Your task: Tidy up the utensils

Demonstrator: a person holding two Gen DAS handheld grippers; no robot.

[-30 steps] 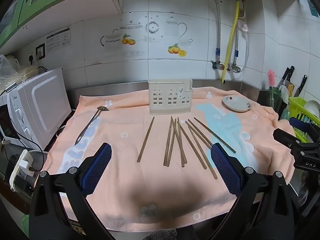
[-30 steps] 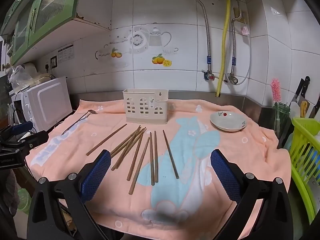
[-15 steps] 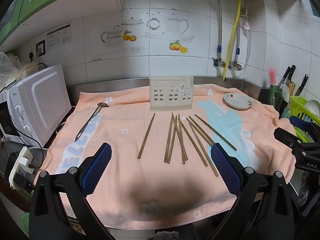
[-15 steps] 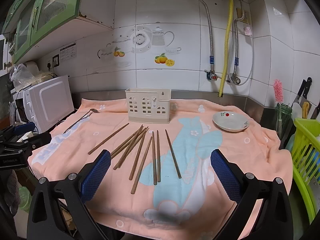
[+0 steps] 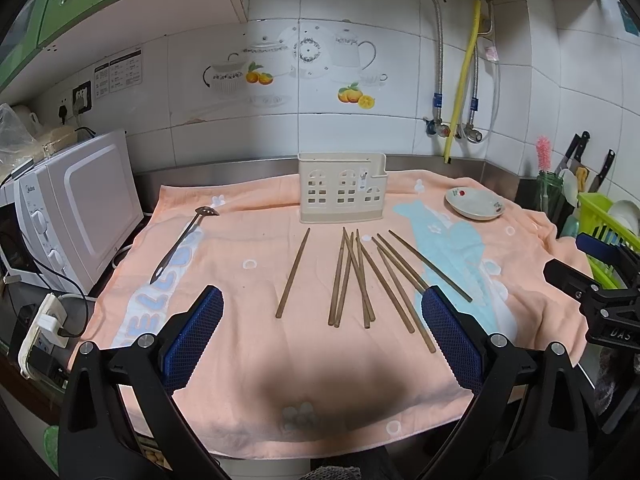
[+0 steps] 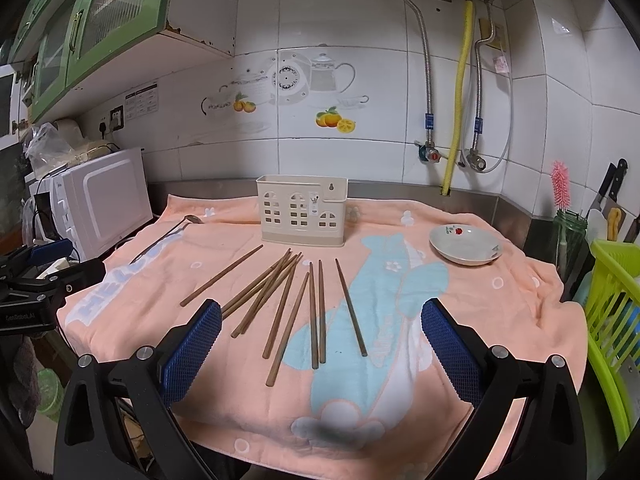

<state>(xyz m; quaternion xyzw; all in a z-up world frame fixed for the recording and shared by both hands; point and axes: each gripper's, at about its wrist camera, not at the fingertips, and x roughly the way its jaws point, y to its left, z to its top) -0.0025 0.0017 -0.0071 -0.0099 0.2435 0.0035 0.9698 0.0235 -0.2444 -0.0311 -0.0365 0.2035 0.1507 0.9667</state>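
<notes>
Both tools are idle over the near edge of the peach towel: your left gripper and right gripper each have blue pads spread wide with nothing between them. No utensil is stowed yet, so the step in hand looks like a first pick. The wooden chopsticks lie loose and fanned on the towel in front of the cream slotted utensil holder, which stands upright at the back; some sticks cross or touch at their far ends. Take an outlying stick first, such as the lone one on the left, so you do not drag its neighbours; grip near mid-length, across the stick, and press lightly into the soft towel before closing. Tilt it upright before lowering into the holder. Count: chopsticks, about nine, though the overlap in the middle bunch leaves that uncertain; one slotted metal ladle near the microwave; one holder; one small dish to the right.
</notes>
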